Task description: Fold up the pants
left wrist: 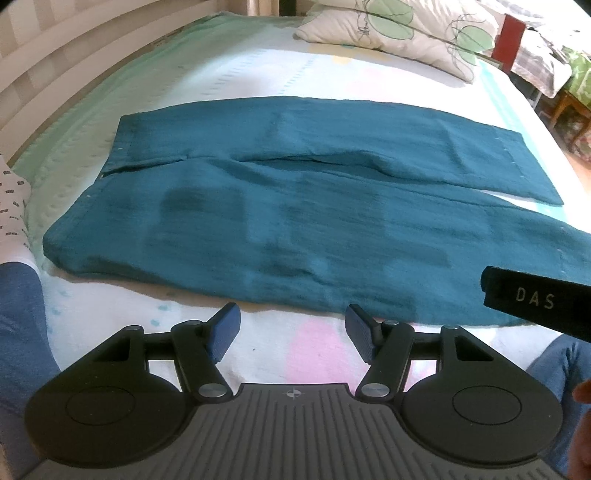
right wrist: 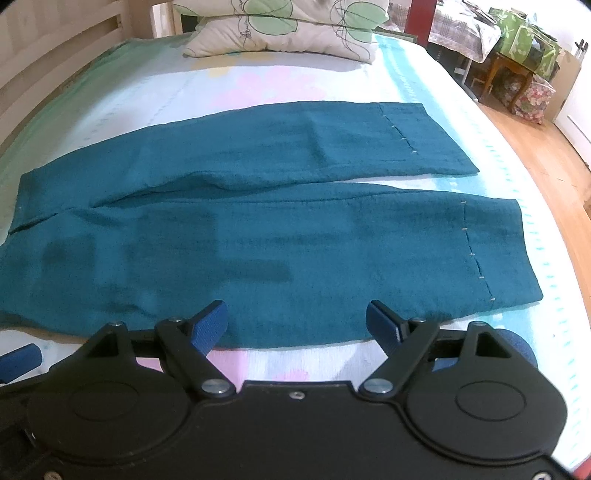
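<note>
Teal pants [left wrist: 295, 206] lie flat on the bed, waistband to the left and both legs stretched to the right, a narrow gap between the legs. In the right wrist view the pants [right wrist: 258, 236] fill the middle, with the hemmed leg ends at the right. My left gripper [left wrist: 291, 332] hovers open over the bedsheet just short of the pants' near edge, nothing between its blue pads. My right gripper [right wrist: 295, 319] is open too, above the near edge of the closer leg, holding nothing. The black body of the right gripper [left wrist: 535, 299] pokes in at the right of the left wrist view.
The bedsheet [left wrist: 317, 350] is pale with pastel patches. A floral pillow [right wrist: 280, 26] lies at the far end of the bed. A wooden headboard [left wrist: 55, 55] runs along the left. Beyond the bed's right edge are wood floor and a small table [right wrist: 513, 70]. The person's blue trouser legs [left wrist: 18, 325] sit at the near corners.
</note>
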`<action>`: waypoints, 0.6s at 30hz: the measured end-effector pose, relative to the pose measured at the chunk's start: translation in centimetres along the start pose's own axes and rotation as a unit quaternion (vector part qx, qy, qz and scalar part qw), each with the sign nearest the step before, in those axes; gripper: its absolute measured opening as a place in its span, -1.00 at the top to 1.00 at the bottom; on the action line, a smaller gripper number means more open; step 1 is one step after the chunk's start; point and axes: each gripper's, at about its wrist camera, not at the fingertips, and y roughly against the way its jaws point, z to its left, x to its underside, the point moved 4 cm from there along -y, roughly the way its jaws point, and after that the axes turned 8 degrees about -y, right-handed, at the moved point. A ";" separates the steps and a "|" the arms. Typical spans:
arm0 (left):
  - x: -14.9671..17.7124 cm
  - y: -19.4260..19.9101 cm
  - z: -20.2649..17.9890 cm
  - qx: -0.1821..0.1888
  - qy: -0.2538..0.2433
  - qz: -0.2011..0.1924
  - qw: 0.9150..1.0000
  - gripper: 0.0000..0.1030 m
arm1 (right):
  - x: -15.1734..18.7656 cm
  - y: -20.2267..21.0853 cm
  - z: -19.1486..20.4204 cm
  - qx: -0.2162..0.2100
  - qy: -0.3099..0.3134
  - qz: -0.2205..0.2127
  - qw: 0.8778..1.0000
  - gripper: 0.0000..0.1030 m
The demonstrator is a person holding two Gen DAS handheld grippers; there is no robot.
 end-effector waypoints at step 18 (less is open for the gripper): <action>-0.2 -0.5 -0.3 0.005 0.000 0.010 1.000 -0.20 | -0.1 -0.4 0.2 0.001 0.006 0.007 1.000 -0.61</action>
